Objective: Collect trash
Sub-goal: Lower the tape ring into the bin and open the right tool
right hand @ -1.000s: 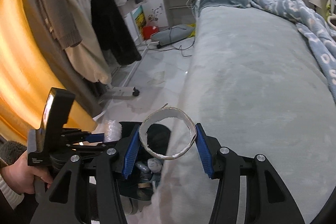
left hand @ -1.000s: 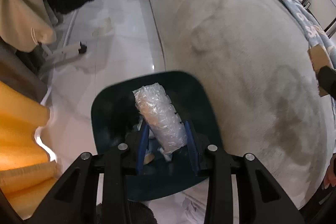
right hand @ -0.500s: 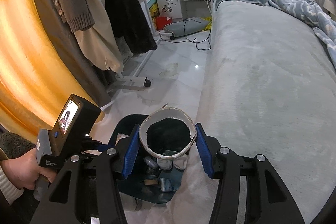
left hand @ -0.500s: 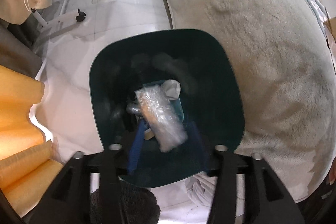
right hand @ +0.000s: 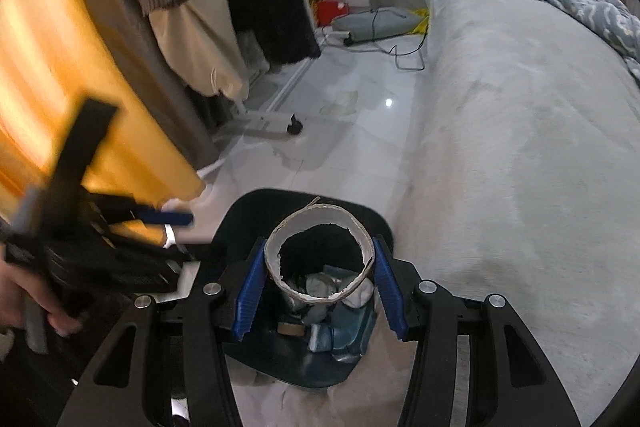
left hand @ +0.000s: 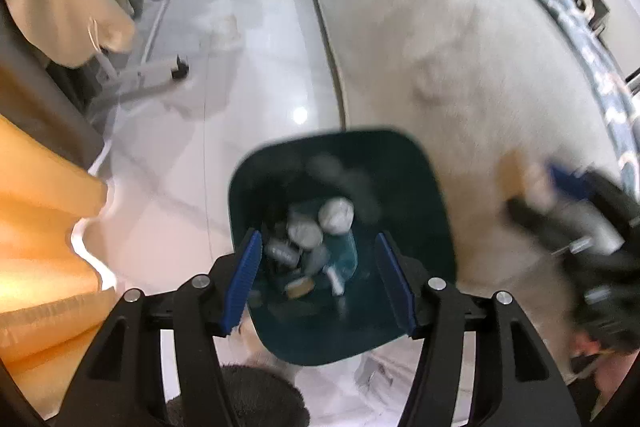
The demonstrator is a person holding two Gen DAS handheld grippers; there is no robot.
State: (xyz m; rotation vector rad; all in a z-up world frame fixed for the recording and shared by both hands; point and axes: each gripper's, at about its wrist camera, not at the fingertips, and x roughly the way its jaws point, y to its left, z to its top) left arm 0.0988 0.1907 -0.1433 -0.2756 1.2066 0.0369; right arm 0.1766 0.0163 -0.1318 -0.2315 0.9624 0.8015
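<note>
Only visible from the right wrist: right tool point(right hand: 318, 281) clamped on a cardboard ring point(right hand: 320, 257) over the dark bin point(right hand: 382, 231). Left tool point(left hand: 320, 283) now spread apart, empty, just opened; bubble wrap gone from between its pads, out of sight among the bin point(left hand: 436, 203) junk.

We're running two matching handheld grippers here. The left gripper point(left hand: 320, 279) and right gripper point(right hand: 320, 293) both have chunky black plastic arms with triangular cutouts, shiny silver screws point(left hand: 436, 283) at the pivots, and ribbed blue pads point(right hand: 250, 297) on the finger insides. The left unit carries a black boxy block point(right hand: 86, 143) on top. There's a dark fuzzy sleeve cuff point(left hand: 236, 397) too.
</note>
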